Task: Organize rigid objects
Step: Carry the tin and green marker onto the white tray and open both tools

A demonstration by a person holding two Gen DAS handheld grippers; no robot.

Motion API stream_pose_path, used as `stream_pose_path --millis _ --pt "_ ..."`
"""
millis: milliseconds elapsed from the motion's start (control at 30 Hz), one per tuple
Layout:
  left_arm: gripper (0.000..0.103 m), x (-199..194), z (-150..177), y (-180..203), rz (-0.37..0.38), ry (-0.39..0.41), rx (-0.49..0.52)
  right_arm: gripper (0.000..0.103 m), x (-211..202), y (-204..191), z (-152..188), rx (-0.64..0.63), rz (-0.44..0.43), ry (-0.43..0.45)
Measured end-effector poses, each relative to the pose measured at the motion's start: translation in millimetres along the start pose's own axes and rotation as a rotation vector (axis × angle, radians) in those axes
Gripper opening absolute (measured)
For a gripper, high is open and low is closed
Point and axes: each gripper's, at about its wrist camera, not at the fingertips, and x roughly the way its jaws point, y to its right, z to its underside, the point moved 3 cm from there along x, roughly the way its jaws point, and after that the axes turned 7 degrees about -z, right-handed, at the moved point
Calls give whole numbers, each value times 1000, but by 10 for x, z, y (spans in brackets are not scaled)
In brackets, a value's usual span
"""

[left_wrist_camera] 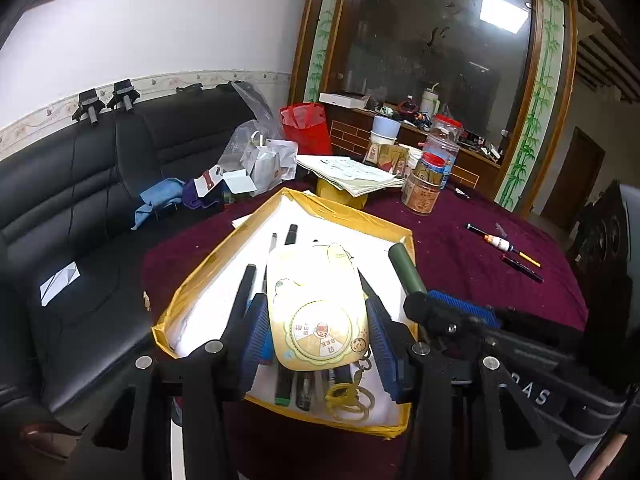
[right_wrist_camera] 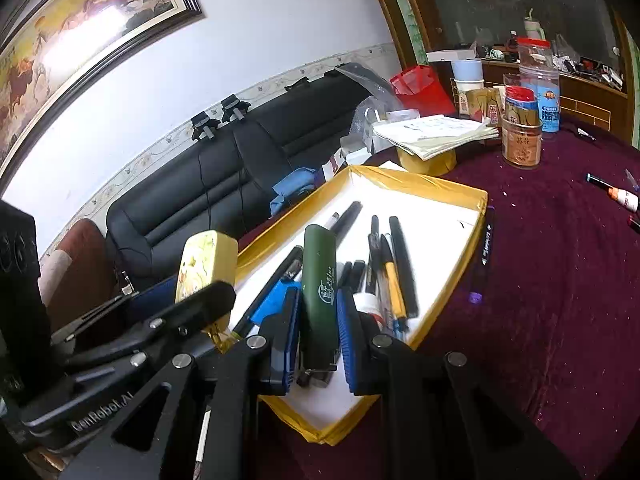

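Note:
A yellow-rimmed white tray (left_wrist_camera: 348,210) (right_wrist_camera: 420,182) on the maroon table holds several dark pens (right_wrist_camera: 402,264). My left gripper (left_wrist_camera: 320,320) is shut on a cream case with a round label (left_wrist_camera: 316,300), held above the tray; a yellow ring charm (left_wrist_camera: 348,400) hangs from it. The case shows at the left in the right wrist view (right_wrist_camera: 202,264). My right gripper (right_wrist_camera: 318,312) is shut on a dark green case (right_wrist_camera: 318,276), held over the tray; it shows in the left wrist view (left_wrist_camera: 404,266).
Loose pens and a small white bottle (left_wrist_camera: 500,244) lie on the maroon cloth (right_wrist_camera: 560,280) to the right. A purple-capped marker (right_wrist_camera: 482,256) lies beside the tray. Papers on a yellow tin (left_wrist_camera: 352,176), jars (left_wrist_camera: 426,188) and a red bag (left_wrist_camera: 306,128) stand behind. A black sofa (left_wrist_camera: 80,200) is at the left.

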Motion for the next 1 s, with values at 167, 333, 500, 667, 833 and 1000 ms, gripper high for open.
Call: stream_pose_path --millis 167,333,500,667,833,1000 --pt "52 274 -41 -135 43 -34 -10 18 240 31 -100 6 27 -28" --pt "52 720 -187 -408 119 -114 -62 18 589 146 -241 32 63 -58" --pt "52 1024 -306 -506 177 -176 -65 18 918 229 -324 38 101 -97" --pt "52 1129 -309 -364 203 -210 2 18 1050 425 -309 75 163 -128" --pt "52 1275 -260 -298 280 -288 4 18 1122 563 -222 89 203 -165" --pt "52 1403 -178 -162 355 -356 32 19 1121 575 -153 76 204 -175"
